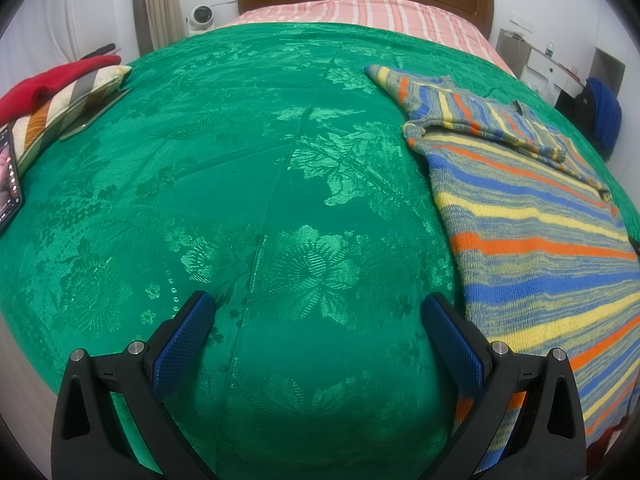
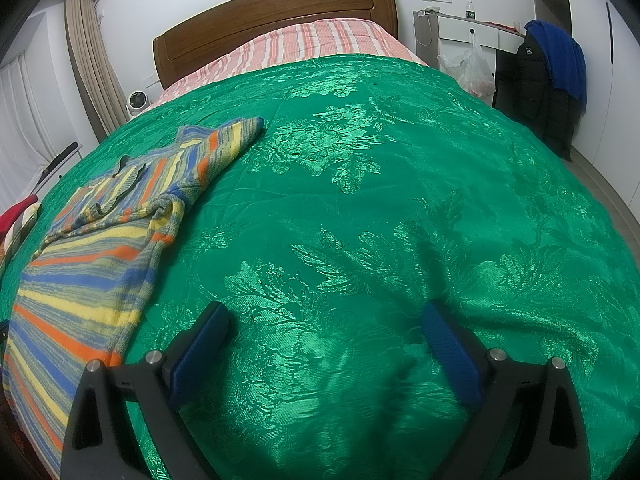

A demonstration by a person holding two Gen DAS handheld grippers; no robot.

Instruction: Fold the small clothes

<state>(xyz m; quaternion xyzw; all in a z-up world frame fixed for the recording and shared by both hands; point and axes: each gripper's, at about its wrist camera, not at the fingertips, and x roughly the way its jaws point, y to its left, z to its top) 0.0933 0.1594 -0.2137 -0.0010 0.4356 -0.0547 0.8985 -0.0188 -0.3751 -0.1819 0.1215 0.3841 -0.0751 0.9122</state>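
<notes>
A striped knit sweater [image 1: 532, 216] in blue, yellow, orange and grey lies flat on the green bedspread [image 1: 260, 184], one sleeve folded across its chest and the other stretched toward the headboard. In the left wrist view it fills the right side; my left gripper [image 1: 320, 320] hovers open over bare bedspread just left of its hem. The right wrist view has the sweater [image 2: 92, 264] at the left. My right gripper [image 2: 324, 328] is open over the green bedspread [image 2: 380, 200], to the right of the sweater, nothing between its blue-padded fingers [image 2: 448, 344].
A striped pillow [image 1: 60, 116] with a red garment [image 1: 44, 84] on it and two phones [image 1: 8, 176] sit at the bed's left edge. Wooden headboard [image 2: 272, 20] and pink striped sheet [image 2: 312, 40] lie beyond. A chair with dark and blue jackets [image 2: 548, 72] stands right of the bed.
</notes>
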